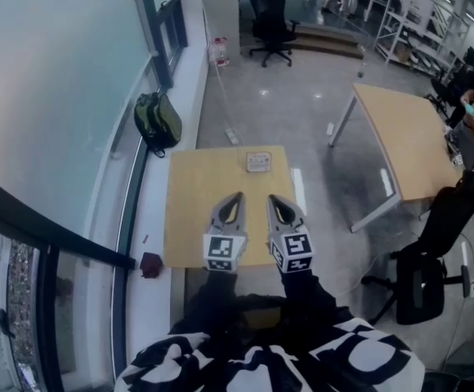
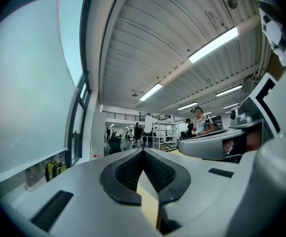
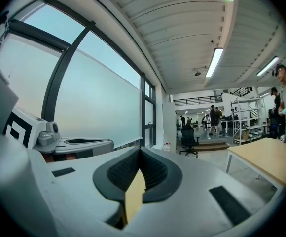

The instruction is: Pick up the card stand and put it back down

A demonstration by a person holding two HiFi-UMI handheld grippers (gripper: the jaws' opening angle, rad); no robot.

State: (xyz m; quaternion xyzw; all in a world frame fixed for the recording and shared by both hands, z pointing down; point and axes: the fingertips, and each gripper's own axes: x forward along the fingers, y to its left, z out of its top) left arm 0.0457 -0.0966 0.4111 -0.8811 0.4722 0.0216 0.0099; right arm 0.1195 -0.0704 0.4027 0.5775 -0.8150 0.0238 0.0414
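The card stand [image 1: 258,162] is a small pale square thing lying near the far edge of the small wooden table [image 1: 192,211]. My left gripper [image 1: 236,195] and right gripper [image 1: 275,198] hang side by side over the table's near half, pointing level toward the stand and well short of it. Both are shut with nothing between the pads. In the left gripper view the left gripper [image 2: 143,152] has its tips together, with only a sliver of table showing below them. The right gripper [image 3: 140,150] looks the same in the right gripper view. Neither gripper view shows the stand.
A green backpack [image 1: 157,121] leans by the window at the left. A small dark red thing [image 1: 150,264] lies on the sill beside the table. A larger wooden table [image 1: 404,137] and a black office chair [image 1: 429,260] stand to the right. Another chair [image 1: 271,23] stands far ahead.
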